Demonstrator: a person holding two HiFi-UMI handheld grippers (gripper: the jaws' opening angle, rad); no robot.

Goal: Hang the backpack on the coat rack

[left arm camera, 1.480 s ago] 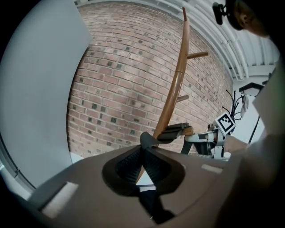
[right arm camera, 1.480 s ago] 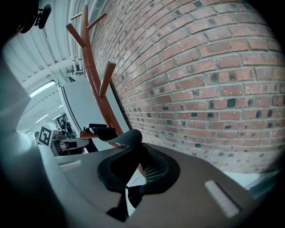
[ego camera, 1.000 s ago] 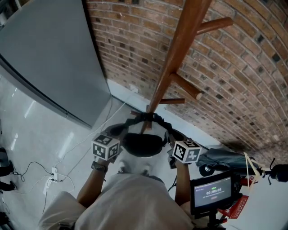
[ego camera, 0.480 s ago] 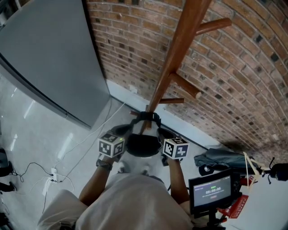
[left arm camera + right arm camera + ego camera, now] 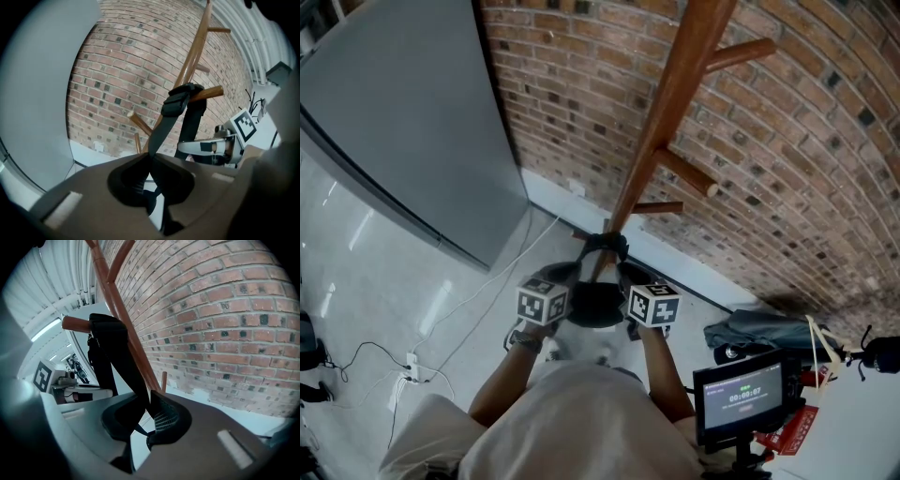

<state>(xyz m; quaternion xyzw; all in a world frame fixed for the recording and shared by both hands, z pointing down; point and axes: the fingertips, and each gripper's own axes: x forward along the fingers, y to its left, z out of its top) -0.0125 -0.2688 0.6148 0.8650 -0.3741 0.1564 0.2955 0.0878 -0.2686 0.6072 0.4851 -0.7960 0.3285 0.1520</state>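
Black backpack point(image 5: 595, 305) hangs low between both grippers, just in front of the coat rack point(image 5: 675, 103) pole. Its strap loop point(image 5: 180, 98) sits over a lower peg point(image 5: 212, 92).

On the left gripper point(image 5: 151, 157), fingers are clamped tight on the strap. On the right gripper point(image 5: 149, 404), fingers have just been opening and are slightly apart, with the strap running loose between them.

Best approach, I judge: let the weight settle on the peg and release one side at a time, watching that the loop doesn't slide off the tip. Backpack contents not visible.
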